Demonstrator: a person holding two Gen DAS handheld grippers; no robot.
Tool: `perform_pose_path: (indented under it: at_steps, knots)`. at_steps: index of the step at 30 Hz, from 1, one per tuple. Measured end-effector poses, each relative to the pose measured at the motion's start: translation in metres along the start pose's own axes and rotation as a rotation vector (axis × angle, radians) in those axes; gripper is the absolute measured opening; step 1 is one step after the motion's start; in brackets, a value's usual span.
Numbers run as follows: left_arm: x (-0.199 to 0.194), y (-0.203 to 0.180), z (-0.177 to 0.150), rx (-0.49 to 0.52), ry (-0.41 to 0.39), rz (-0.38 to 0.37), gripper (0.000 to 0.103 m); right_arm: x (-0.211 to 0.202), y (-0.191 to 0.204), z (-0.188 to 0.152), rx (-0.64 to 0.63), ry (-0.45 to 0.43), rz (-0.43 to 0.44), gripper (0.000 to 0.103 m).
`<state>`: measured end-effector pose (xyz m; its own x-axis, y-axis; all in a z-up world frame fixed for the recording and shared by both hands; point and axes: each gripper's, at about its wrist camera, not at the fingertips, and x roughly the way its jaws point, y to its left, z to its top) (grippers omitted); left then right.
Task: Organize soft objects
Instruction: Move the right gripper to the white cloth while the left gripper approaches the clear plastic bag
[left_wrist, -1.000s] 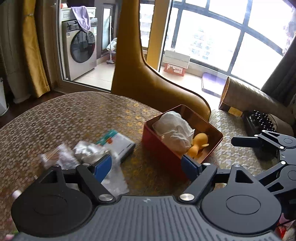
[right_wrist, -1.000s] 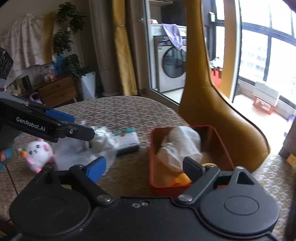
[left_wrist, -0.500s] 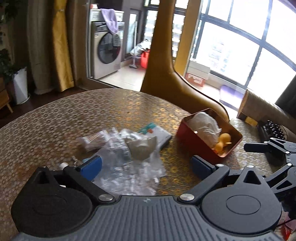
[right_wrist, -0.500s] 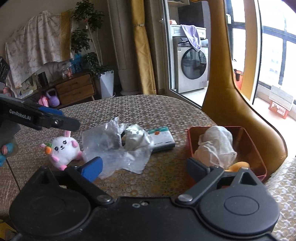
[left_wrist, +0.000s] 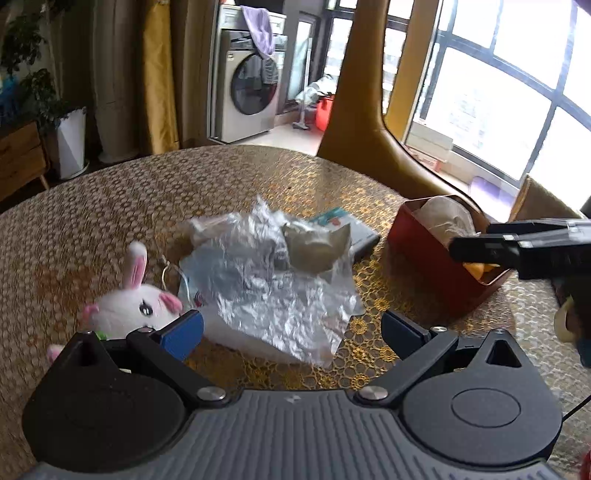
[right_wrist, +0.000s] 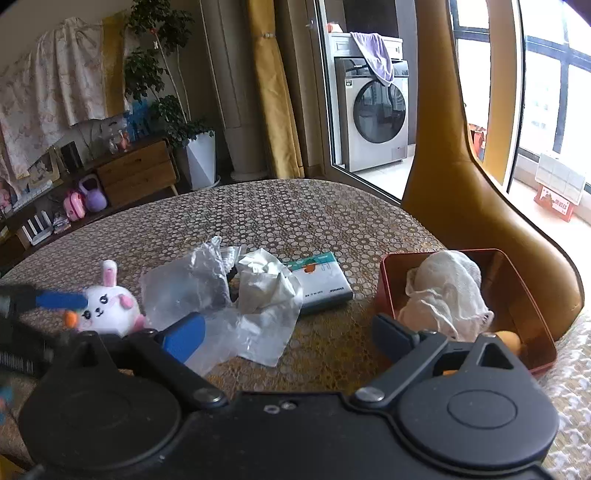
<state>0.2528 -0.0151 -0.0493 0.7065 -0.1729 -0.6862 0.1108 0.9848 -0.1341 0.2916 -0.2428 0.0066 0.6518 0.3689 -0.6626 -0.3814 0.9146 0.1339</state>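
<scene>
Gaping empty, both grippers; only right view shows red box (right_wrist: 517, 295) interior, cloth (right_wrist: 447, 291).

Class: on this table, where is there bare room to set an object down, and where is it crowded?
Bare cloth lies on the far half of the table, beyond the crumpled plastic bags, and in the strip between the bags and the red box. It is crowded from the plush rabbit across the bags to the tissue pack.
</scene>
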Motion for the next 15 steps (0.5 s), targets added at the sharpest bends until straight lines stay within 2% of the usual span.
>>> perform_pose_path:
  at_steps: [7, 15]
  knots:
    - [0.025, -0.011, -0.019, -0.014, -0.005, 0.073, 0.103, 0.037, 0.005, 0.008, -0.011, 0.041, 0.002, 0.096]
    - [0.058, -0.026, -0.036, -0.029, 0.013, 0.165, 0.103, 0.085, 0.013, 0.014, -0.051, 0.099, 0.02, 0.089]
